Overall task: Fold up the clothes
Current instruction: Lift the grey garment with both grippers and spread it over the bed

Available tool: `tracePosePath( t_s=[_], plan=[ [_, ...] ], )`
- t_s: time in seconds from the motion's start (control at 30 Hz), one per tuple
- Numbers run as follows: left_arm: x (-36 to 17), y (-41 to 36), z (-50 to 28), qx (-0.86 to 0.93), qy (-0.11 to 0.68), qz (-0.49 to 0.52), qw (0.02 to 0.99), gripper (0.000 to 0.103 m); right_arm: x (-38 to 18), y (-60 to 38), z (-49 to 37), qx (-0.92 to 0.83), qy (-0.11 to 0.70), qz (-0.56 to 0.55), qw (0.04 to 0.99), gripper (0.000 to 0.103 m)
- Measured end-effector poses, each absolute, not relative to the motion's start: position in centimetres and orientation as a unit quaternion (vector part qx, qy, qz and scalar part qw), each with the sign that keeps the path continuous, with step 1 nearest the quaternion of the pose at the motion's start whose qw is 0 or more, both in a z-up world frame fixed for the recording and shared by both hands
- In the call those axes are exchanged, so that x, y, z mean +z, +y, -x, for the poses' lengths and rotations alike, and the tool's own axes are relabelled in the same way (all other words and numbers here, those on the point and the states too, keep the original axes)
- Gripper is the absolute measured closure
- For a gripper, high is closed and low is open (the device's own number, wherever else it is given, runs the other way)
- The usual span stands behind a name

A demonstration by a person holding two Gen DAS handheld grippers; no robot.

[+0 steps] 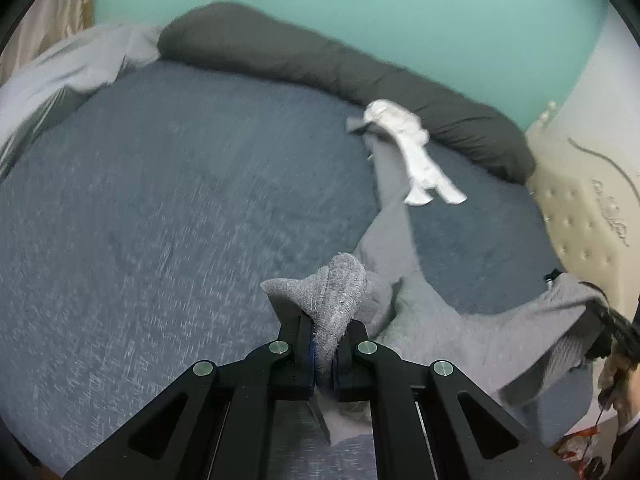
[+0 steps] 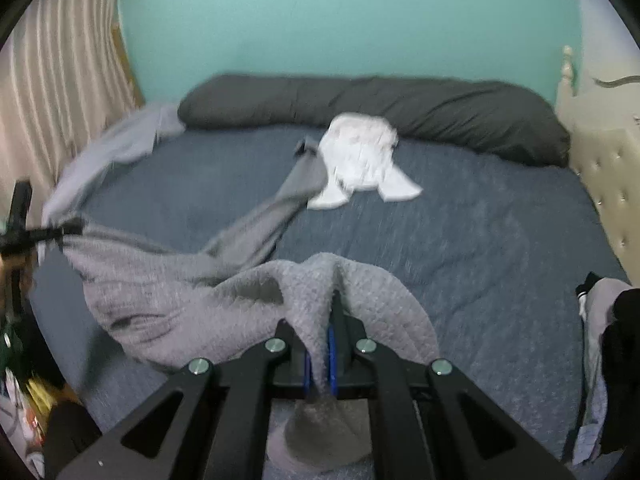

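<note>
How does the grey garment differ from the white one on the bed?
The grey garment is clamped by both grippers, left gripper and right gripper; the white garment lies untouched.
Grey is stretched out and partly lifted; white sits crumpled near the dark pillow.
Both are unfolded.

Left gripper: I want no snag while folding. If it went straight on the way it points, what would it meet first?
Beyond the grey garment clamped in the left gripper, probably the blue bedspread; depth is unclear.

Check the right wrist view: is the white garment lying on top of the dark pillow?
No, the white garment lies on the blue bedcover, in front of the dark pillow, not on it.
</note>
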State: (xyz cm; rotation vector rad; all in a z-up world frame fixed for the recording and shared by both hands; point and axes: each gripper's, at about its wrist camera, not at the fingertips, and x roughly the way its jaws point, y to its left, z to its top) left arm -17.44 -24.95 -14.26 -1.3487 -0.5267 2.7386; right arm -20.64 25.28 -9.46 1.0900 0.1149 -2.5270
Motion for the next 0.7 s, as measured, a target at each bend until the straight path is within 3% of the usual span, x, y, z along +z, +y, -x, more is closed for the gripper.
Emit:
tracePosePath(
  t_s=[0.3,0.57,0.7],
  plan=[
    [-19.0,-26.4,21.7,0.87,-0.177,0.46,-0.008,0.098,-17.5,25.2,23.1,-0.881,0.043,-0.442,0.162,0.098],
    [-19.1,-25.8,26.7,0.88,-0.185,0.437,-0.004,0.098,-17.3,28.2,25.2,-0.899,0.014,-0.416,0.135,0.098],
    [-21.6,-25.4,28.9,0.862,-0.211,0.46,0.007,0.097,-19.7,27.9,26.3,-0.888,0.022,-0.442,0.126,0.098]
  ],
)
